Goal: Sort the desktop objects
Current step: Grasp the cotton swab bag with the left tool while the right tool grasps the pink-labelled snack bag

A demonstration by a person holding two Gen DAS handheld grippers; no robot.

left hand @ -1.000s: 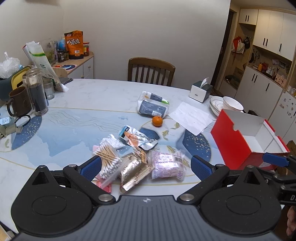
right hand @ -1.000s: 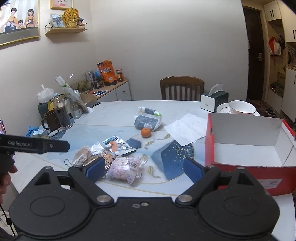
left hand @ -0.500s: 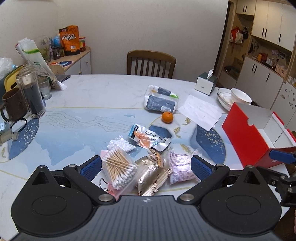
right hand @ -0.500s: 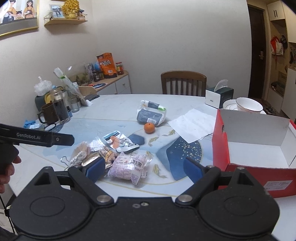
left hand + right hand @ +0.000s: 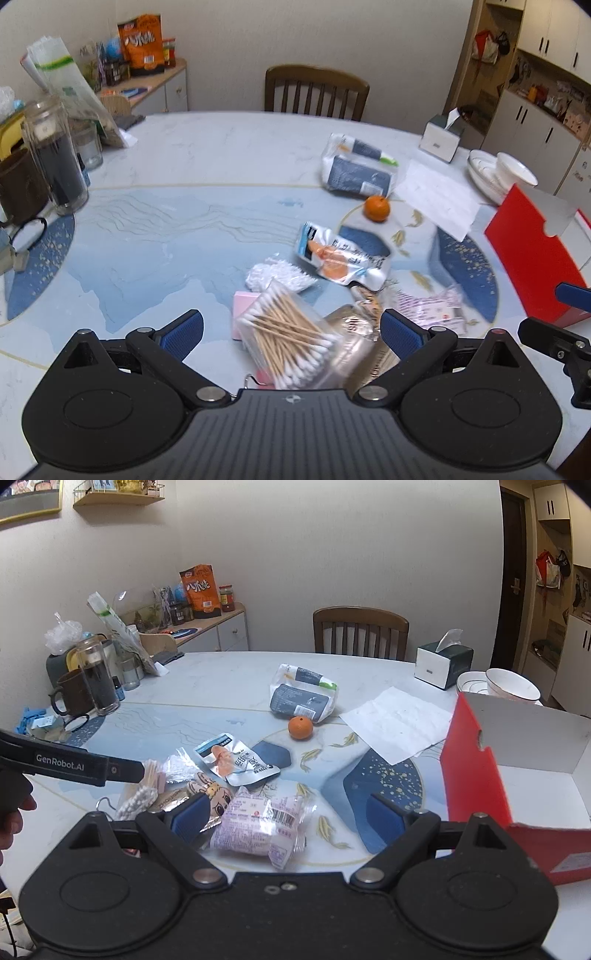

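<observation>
Left gripper (image 5: 291,328) spread wide over the near pile, nothing between the blue pads (image 5: 183,332). Directly between them, bag of cotton swabs (image 5: 286,343) lying on a pink packet (image 5: 243,314), a gold foil pouch (image 5: 356,343) just to its right. Right gripper (image 5: 288,818) also wide apart and empty, framing a pink-printed snack bag (image 5: 262,825) beside a cartoon-face packet (image 5: 214,794). A little farther out, silver sachet with an orange picture (image 5: 238,760), then a small white crinkled bag (image 5: 275,275). Off to the right, red cardboard box (image 5: 476,775) standing open, white inside. Beyond the pile, a mandarin (image 5: 300,727) touching the grey-and-white pouch (image 5: 303,694), white paper sheet (image 5: 399,718) alongside. Far edge: tissue box (image 5: 441,664), stacked bowls (image 5: 511,685), glass jar of dark liquid (image 5: 96,681), brown mug (image 5: 70,698), wooden chair (image 5: 360,633) behind the round table (image 5: 207,686).
</observation>
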